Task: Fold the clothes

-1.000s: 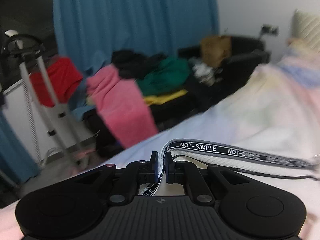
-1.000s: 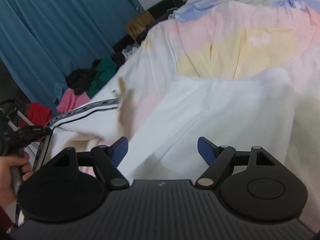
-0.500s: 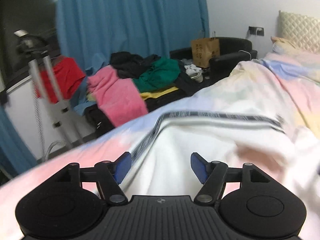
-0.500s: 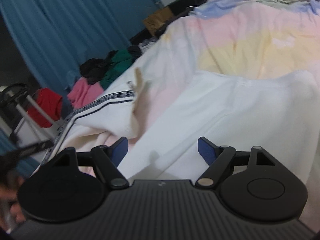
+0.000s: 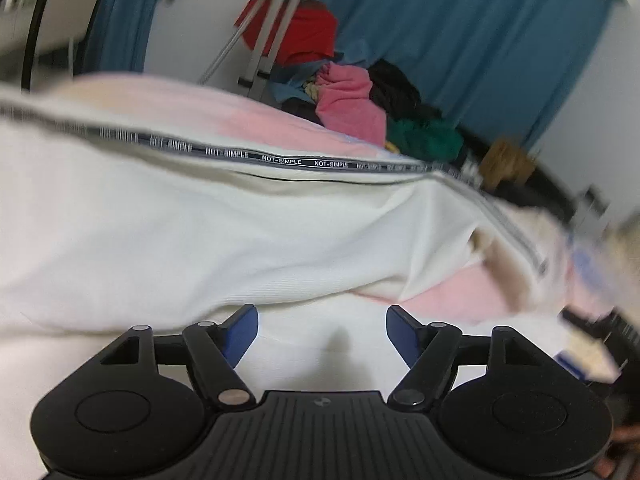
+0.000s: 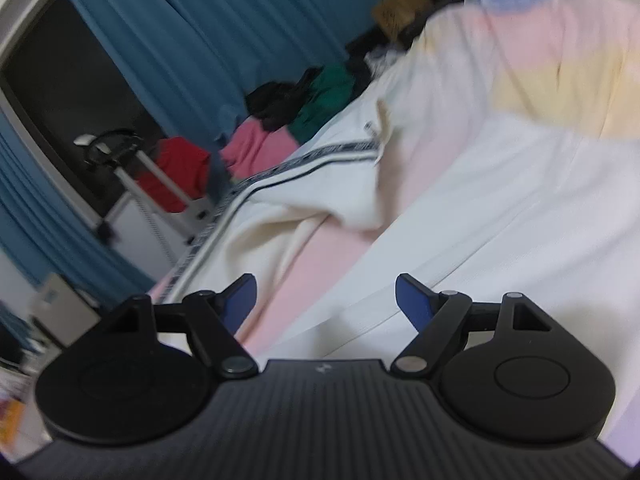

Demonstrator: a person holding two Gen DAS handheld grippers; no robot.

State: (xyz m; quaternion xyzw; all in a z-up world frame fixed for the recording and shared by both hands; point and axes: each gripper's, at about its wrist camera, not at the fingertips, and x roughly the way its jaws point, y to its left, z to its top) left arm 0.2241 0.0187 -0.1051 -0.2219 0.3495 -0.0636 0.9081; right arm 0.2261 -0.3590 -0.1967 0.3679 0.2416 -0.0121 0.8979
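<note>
- Left gripper [image 5: 322,330]: the jaws are opening and stand well apart, blue pads visible on both sides. Nothing is clamped between them; only flat white fabric lies below the gap.
- Right gripper [image 6: 325,304]: the jaws stand wide open and hold nothing. Pink bedding and white fabric show below the gap.
- White garment [image 5: 200,240]: it lies spread on the bed, with one layer folded over another. In the left wrist view the folded edge crosses just ahead of the fingertips.
- Printed trim band [image 5: 280,160]: a dark strip lettered "NOT-SIMPLE" runs along the far edge of the garment, then turns down toward the right (the lettering blurs at both ends).
- In the right wrist view the same band [image 6: 320,156] runs along the left side of the garment toward the bed's edge.
- Bed cover [image 6: 560,60]: pastel pink, yellow and blue blocks, lying under the garment and extending beyond it.
- Clothes pile [image 5: 352,108]: pink, black, green and red items heaped beyond the bed, in front of a blue curtain [image 5: 460,32].
- Metal stand [image 5: 260,40]: light-coloured legs, placed beside the red item (the upper part is blurred).
</note>
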